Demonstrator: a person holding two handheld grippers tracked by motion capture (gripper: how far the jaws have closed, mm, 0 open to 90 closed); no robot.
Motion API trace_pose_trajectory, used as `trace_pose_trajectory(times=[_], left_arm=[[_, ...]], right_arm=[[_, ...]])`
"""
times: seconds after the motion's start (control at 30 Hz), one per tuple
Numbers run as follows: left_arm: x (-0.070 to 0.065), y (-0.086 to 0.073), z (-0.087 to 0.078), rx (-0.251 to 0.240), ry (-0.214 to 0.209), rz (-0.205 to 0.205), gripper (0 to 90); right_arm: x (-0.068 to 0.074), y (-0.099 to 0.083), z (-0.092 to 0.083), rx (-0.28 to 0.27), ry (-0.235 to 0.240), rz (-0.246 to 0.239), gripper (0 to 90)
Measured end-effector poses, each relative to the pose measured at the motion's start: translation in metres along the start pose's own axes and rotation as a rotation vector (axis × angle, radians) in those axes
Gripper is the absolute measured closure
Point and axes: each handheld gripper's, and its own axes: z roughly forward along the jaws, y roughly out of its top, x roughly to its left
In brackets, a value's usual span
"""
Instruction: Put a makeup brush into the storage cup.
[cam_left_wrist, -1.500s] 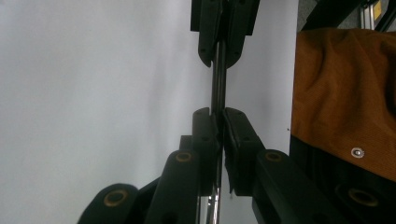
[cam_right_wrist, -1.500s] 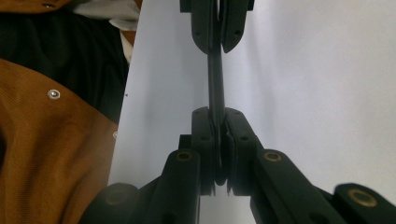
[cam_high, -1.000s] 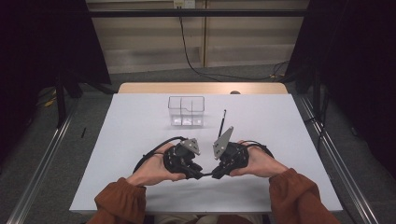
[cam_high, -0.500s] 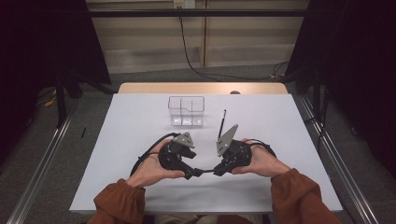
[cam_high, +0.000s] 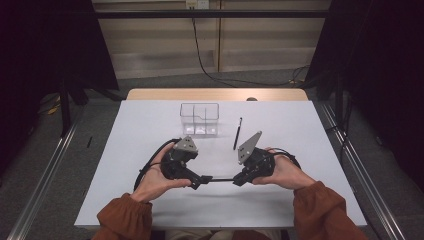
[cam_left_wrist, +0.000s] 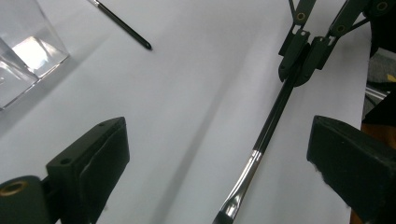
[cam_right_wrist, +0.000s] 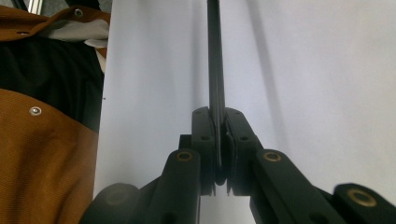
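Handover of a thin black brush (cam_left_wrist: 273, 121) above the near desk (cam_high: 150, 125). Right gripper (cam_high: 240, 179) jaws clamp its handle end, bearing it alone; left gripper (cam_high: 200, 181) jaws have just been opening and stand apart around the ferrule, pads clear. A second stick (cam_high: 237, 134) lies beside the clear box (cam_high: 199, 119).

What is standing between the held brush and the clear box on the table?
Nothing visible. The right claw is shut on the brush, and bare white table lies between it and the clear box. A second black brush lies to the right of the box, off that path.
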Motion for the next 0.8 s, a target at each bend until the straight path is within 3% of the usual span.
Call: trace_pose_trajectory(times=[0.17, 0.27, 0.6, 0.8], left_arm=[[0.000, -0.001, -0.009, -0.039, 0.017, 0.025, 4.1], [-0.001, -0.002, -0.013, -0.062, 0.015, 0.020, 4.1], [0.001, -0.015, -0.029, -0.099, 0.076, -0.005, 3.7], [-0.002, -0.023, -0.037, -0.128, 0.093, -0.014, 3.8]], right_arm=[[0.000, -0.003, -0.002, -0.009, -0.010, 0.012, 83.8], [0.000, -0.005, -0.002, -0.008, -0.015, 0.019, 83.8], [0.003, -0.008, -0.007, -0.011, -0.039, 0.034, 83.8], [0.004, -0.016, -0.011, -0.032, -0.078, 0.059, 83.8]])
